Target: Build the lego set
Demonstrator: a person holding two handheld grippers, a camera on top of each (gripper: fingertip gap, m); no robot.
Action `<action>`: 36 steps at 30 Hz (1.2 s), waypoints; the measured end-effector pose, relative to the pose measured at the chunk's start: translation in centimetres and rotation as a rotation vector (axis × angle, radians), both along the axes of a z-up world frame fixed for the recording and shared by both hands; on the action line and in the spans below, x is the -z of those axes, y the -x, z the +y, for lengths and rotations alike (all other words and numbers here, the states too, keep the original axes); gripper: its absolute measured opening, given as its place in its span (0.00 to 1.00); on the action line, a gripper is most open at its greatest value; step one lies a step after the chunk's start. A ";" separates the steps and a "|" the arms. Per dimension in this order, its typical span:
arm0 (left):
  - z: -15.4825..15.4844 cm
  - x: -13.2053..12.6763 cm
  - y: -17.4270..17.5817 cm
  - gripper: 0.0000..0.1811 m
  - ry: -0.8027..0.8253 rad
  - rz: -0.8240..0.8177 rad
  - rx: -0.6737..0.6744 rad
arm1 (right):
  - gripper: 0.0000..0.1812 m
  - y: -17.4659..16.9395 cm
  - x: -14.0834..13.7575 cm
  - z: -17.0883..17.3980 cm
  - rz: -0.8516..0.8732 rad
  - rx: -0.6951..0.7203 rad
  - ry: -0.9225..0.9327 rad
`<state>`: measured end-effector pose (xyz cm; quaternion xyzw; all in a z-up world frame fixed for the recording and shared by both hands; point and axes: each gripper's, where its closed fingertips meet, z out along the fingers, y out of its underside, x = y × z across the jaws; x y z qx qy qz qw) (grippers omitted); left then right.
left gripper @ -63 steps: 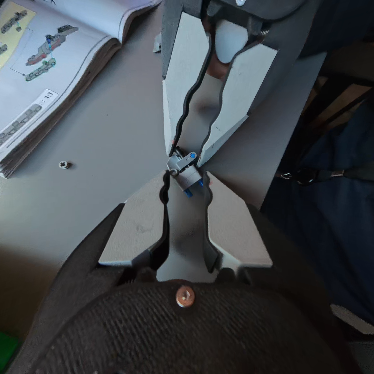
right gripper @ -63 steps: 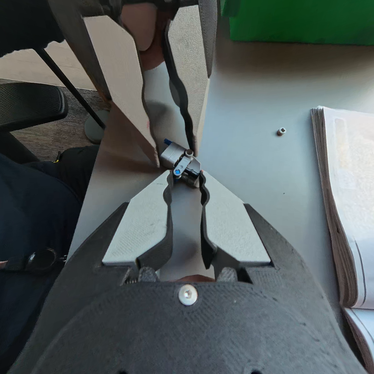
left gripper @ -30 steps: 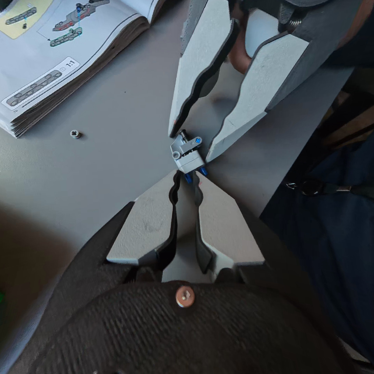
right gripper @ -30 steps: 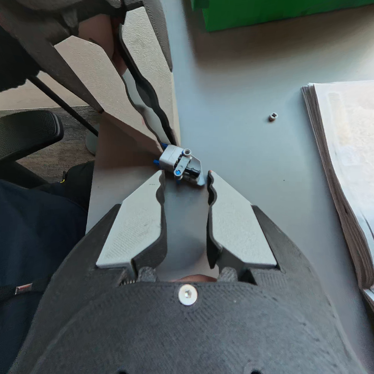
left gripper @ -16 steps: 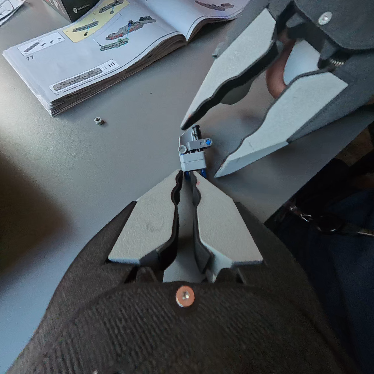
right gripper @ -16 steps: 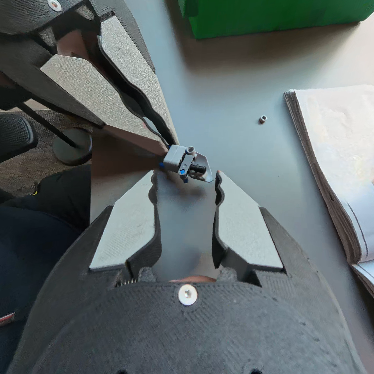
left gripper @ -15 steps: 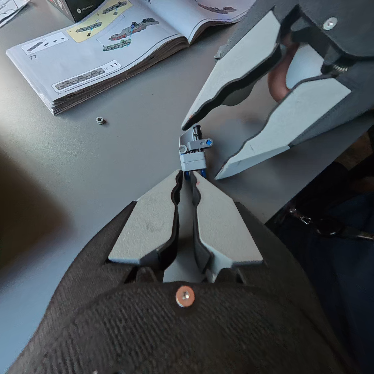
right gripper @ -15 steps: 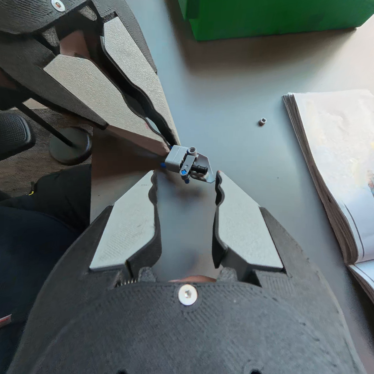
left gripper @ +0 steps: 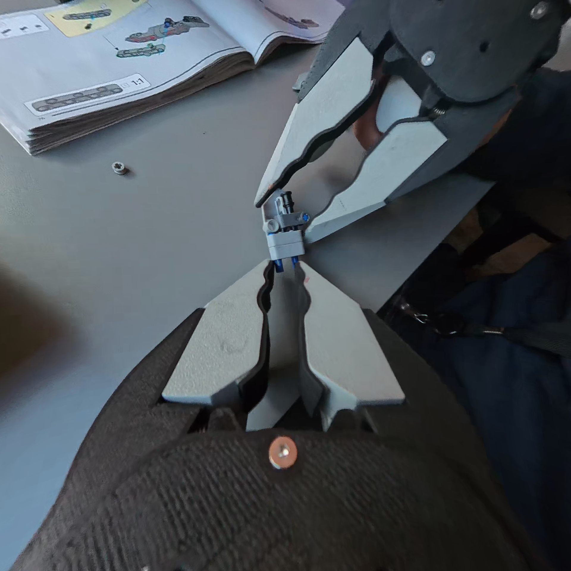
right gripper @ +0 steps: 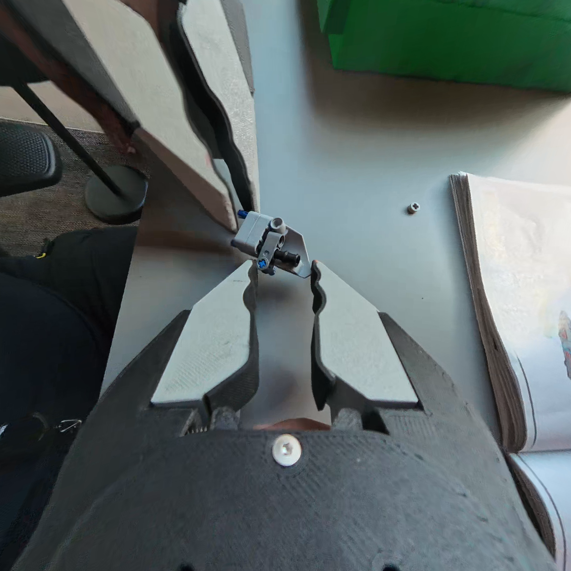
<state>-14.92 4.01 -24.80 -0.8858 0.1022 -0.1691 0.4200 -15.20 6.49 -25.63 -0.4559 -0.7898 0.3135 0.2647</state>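
Note:
A small grey lego assembly (left gripper: pixel 284 238) with blue pins, a black pin and a thin grey panel hangs just above the grey table (left gripper: pixel 185 216), between both grippers. My left gripper (left gripper: pixel 285 267) is shut on its blue pins. My right gripper (right gripper: pixel 282 267) comes from the opposite side. Its fingertips (right gripper: pixel 251 268) have closed onto the assembly's (right gripper: pixel 265 239) far end, one touching the blue axle end, the other the panel's corner. In the right wrist view the left gripper (right gripper: pixel 242 221) reaches in from the upper left. In the left wrist view the right gripper (left gripper: pixel 285 216) reaches in from the upper right.
An open instruction booklet (left gripper: pixel 108 61) lies on the table's far side and also shows in the right wrist view (right gripper: pixel 525 309). A small grey bush piece (left gripper: pixel 120 168) lies loose near it. A green box (right gripper: pixel 448 40) stands further off. The table edge and a person's dark clothing (left gripper: pixel 494 401) are close by.
My right gripper let go of the assembly and opened wide, then narrowed again onto its far end. My left gripper closed on the blue pins and has tilted the assembly.

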 end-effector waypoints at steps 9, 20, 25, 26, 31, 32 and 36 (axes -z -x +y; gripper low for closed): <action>-0.2 -1.3 -0.1 0.23 0.183 -0.436 0.193 | 0.17 -0.3 -0.1 -0.6 0.037 -0.096 -0.063; 1.9 -1.7 -1.7 0.07 0.159 -0.449 0.191 | 0.30 -1.0 -0.8 2.2 0.093 -0.012 -0.167; 3.1 -3.1 -1.2 0.06 0.067 -0.531 0.103 | 0.30 -1.5 -3.4 2.5 0.237 0.034 -0.244; 3.3 -3.3 -1.3 0.06 0.054 -0.542 0.093 | 0.28 -1.5 -4.1 2.2 0.273 0.032 -0.243; 4.0 -3.7 -2.5 0.06 0.020 -0.555 0.090 | 0.28 -1.5 -4.8 2.6 0.296 0.052 -0.242; 4.0 -3.8 -2.6 0.06 0.015 -0.555 0.090 | 0.28 -1.6 -4.9 2.6 0.302 0.052 -0.236; 4.1 -4.0 -3.3 0.06 0.004 -0.565 0.094 | 0.28 -1.7 -5.6 2.4 0.345 0.013 -0.184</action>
